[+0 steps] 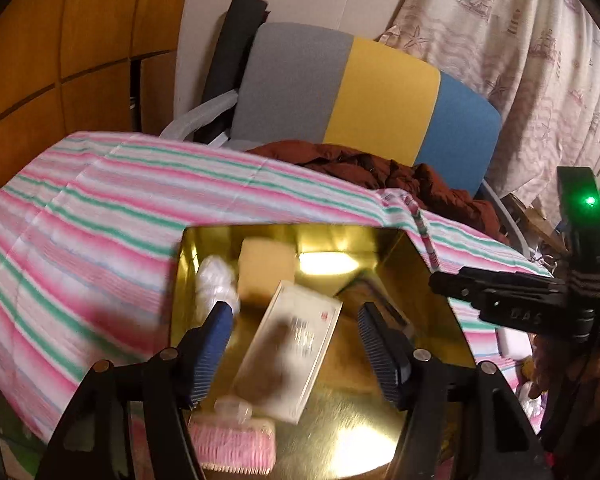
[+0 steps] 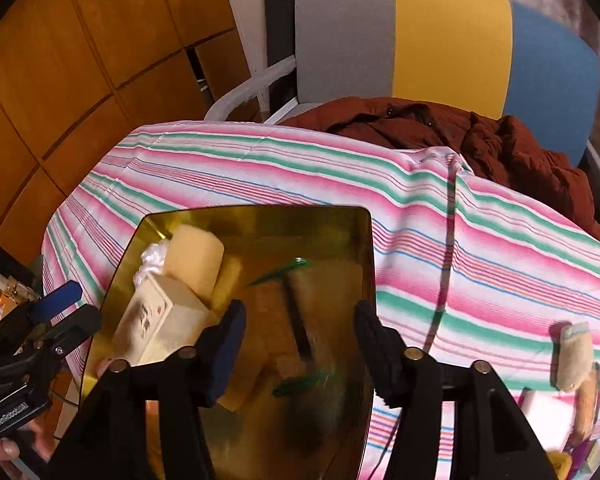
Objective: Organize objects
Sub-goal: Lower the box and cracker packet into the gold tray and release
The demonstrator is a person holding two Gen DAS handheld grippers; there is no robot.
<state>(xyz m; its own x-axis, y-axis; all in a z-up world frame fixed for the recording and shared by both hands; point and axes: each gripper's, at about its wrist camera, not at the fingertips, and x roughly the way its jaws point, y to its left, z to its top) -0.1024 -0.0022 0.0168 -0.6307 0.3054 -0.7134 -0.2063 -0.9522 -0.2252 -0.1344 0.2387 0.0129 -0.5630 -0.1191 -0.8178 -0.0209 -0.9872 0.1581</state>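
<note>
Both our grippers hang over the gold tray point(image 1: 432, 280) on the striped cloth point(image 1: 100, 208): left gripper point(image 1: 292, 332) spread wide, empty, above the white box point(image 1: 288, 352) lying in the tray w/ a sponge point(image 1: 266, 268); right gripper point(image 2: 300, 340) also spread, nothing btwn its fingers

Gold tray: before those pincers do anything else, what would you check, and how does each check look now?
1. Left gripper open, empty: ok.
2. Right gripper open, empty: ok.
3. Gold tray resting flat on the striped cloth: ok.
4. Free floor space in the tray's right half: ok.
5. White box lying settled: cannot tell, blurred.
6. Everything collected: not ok, a beige roll lies outside.
</note>
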